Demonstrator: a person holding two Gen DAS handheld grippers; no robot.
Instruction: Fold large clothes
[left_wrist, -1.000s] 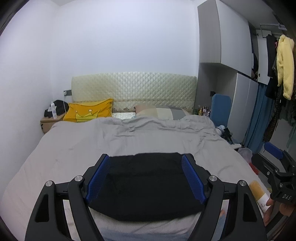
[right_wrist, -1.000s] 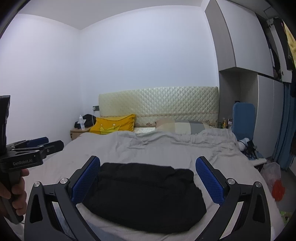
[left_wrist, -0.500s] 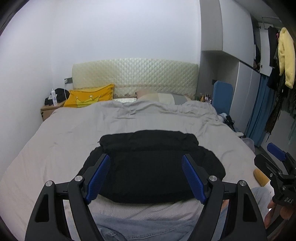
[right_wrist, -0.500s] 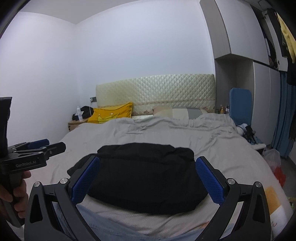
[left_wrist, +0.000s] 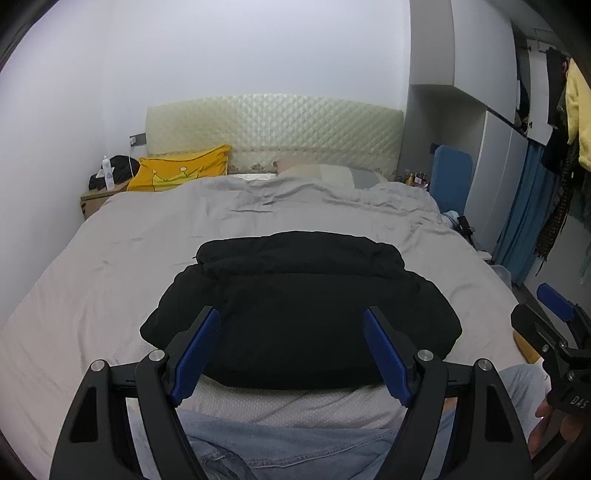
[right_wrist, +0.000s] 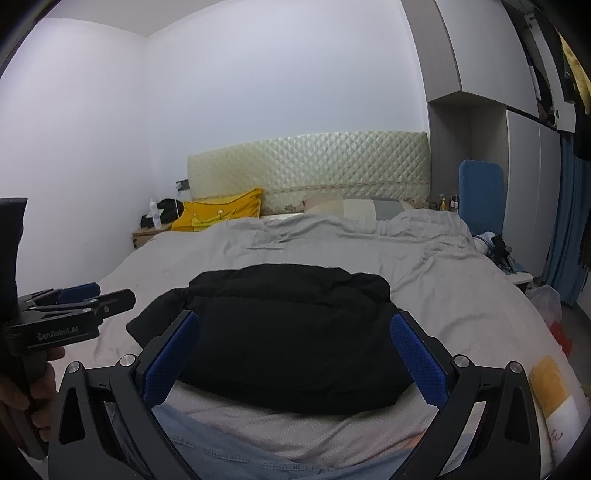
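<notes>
Black garment (left_wrist: 299, 310) bundled on the grey bed (left_wrist: 92, 280), centre frame.
Left gripper (left_wrist: 291, 354) and right gripper (right_wrist: 295, 354) both spread apart, holding nothing, low in frame.

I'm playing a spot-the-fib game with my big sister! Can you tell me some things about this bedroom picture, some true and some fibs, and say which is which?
1. A black garment lies bundled on the bed. True.
2. The left gripper has its jaws clamped on the black garment. False: its jaws are wide apart and hold nothing.
3. A yellow pillow sits near the headboard. True.
4. The bed cover is bright red. False: it is light grey.
5. The right gripper has its jaws open too. True.
</notes>
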